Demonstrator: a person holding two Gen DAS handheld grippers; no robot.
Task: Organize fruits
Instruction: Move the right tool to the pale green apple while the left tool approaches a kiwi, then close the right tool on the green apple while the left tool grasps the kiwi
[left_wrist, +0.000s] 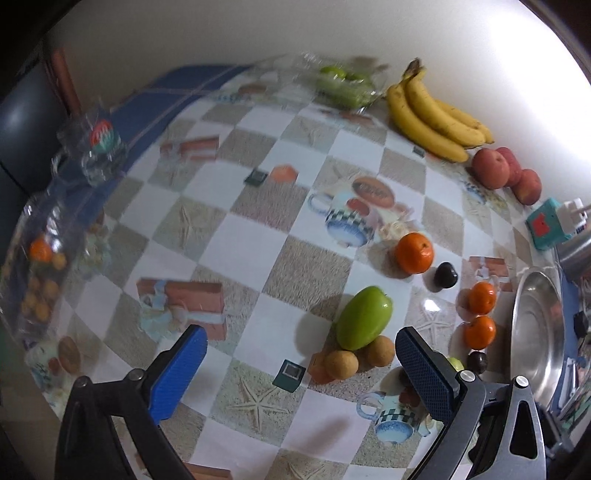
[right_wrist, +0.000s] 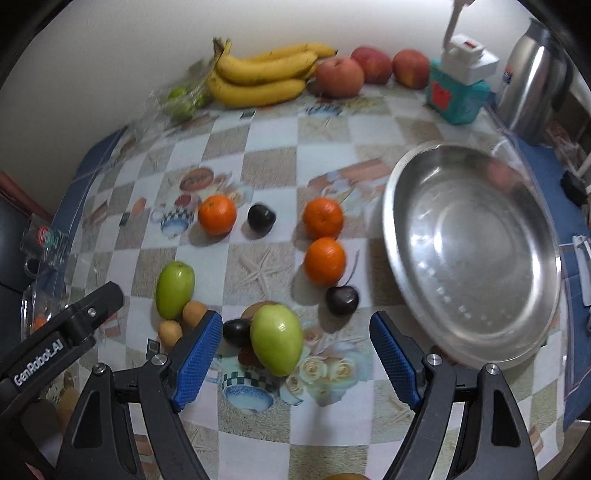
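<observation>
Loose fruit lies on a checkered tablecloth. My right gripper (right_wrist: 297, 354) is open, its blue pads either side of a green oval fruit (right_wrist: 277, 339) with a dark plum (right_wrist: 236, 331) beside it. My left gripper (left_wrist: 301, 373) is open and empty, just short of another green fruit (left_wrist: 364, 323) and two small brown fruits (left_wrist: 341, 363). Three oranges (right_wrist: 217, 215) (right_wrist: 323, 218) (right_wrist: 325, 261) and dark plums (right_wrist: 261, 218) (right_wrist: 341, 300) lie mid-table. An empty steel plate (right_wrist: 406, 206) sits at the right.
Bananas (right_wrist: 258, 72) and three red apples (right_wrist: 340, 77) line the back wall, with a bag of green fruit (right_wrist: 183, 98). A teal box (right_wrist: 458, 92) and steel flask (right_wrist: 532, 81) stand back right. Clear plastic containers (left_wrist: 40, 258) sit at the table's left edge.
</observation>
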